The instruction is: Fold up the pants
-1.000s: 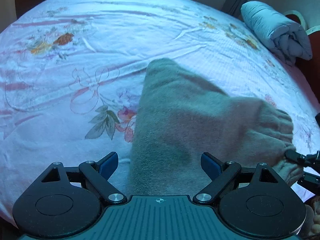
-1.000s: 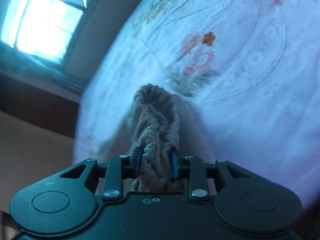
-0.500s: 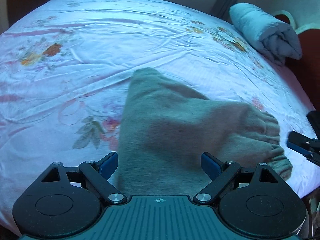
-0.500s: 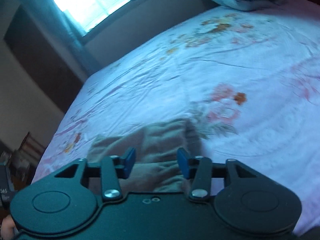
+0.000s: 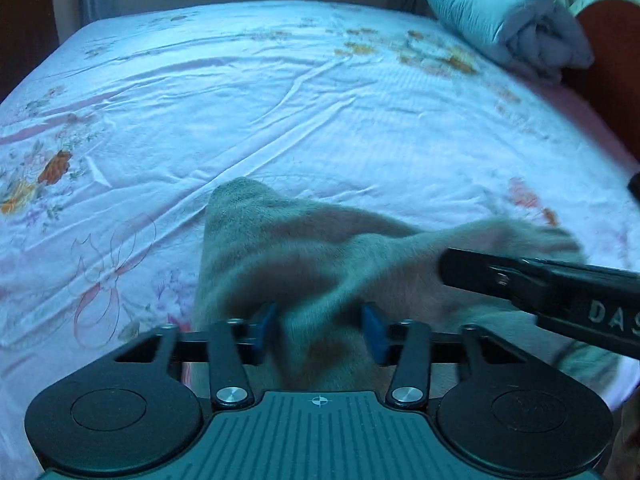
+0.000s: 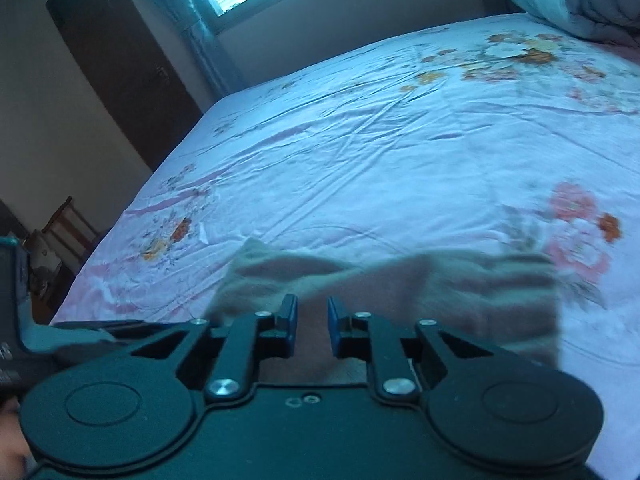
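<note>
Mid-fold: the grey-brown fleece pants (image 5: 304,256) lie bunched on the floral pink bed sheet (image 5: 280,100), straight ahead of both grippers. Left gripper (image 5: 320,330) has its jaws partly closed around a raised ridge of the fabric, though whether they actually pinch it I cannot tell; right gripper (image 6: 312,320) is nearly closed over the cloth with a gap showing, apparently holding nothing. Next move probably needs firm pinches, then carrying the fold over flat.

Grey-brown pants (image 5: 304,248) heaped near the bed's (image 5: 320,92) near edge, a fold between the left gripper's (image 5: 318,334) parted blue pads (image 5: 376,332). Right gripper (image 5: 452,266) over the right part. Rolled quilt (image 5: 500,20) at far right corner.
</note>
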### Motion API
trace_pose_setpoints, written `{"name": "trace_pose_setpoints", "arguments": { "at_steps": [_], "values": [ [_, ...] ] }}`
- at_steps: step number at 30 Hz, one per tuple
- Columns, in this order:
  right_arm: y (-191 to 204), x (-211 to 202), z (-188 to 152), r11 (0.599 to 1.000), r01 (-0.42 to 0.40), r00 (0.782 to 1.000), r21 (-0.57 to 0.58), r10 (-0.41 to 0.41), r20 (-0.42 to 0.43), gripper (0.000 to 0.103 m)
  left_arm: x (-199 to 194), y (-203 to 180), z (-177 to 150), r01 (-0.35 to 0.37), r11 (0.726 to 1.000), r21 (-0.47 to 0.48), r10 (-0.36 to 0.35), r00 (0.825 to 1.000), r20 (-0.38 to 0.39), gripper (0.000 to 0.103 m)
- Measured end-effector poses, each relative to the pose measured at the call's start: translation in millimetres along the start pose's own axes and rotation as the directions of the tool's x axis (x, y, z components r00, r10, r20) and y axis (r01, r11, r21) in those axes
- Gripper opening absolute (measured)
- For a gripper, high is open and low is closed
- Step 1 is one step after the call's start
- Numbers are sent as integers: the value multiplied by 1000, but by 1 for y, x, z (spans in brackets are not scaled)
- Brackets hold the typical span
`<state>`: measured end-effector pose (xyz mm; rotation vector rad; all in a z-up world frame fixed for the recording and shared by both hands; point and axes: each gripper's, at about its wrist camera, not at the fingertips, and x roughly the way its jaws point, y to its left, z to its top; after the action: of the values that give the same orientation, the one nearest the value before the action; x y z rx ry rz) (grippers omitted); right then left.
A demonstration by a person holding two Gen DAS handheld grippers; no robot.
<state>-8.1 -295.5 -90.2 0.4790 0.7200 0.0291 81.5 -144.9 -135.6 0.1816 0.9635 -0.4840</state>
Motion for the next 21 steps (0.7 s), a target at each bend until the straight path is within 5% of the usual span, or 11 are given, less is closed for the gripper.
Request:
{"name": "trace_pose_setpoints", "arguments": {
  "at_steps": [3,6,10,12,16,19,21],
  "values": [
    [0,32,4,1000,6,998,28,-5,-62,3,11,1,4,-39,999,5,39,998,39,44],
    [-11,49,2,990,139,988,-22,-140,-69,0,19,9,6,-37,999,-38,39,998,48,44],
    [-56,36,3,972,225,974,68,-222,-47,0,14,25,9,-34,991,-129,45,995,86,43],
    [-61,29,4,972,226,974,70,-224,-35,0,6,32,14,-35,983,-178,56,992,114,43],
    [-32,17,5,984,176,984,11,-177,31,5,10,19,28,81,989,-123,-71,994,83,43],
    [-13,28,8,997,81,997,16,-81,2,5,32,8,33,43,995,-88,-40,999,34,43],
    [-7,40,5,996,87,996,-21,-88,-35,4,46,19,37,36,990,-139,-33,999,21,37]
  ]
}}
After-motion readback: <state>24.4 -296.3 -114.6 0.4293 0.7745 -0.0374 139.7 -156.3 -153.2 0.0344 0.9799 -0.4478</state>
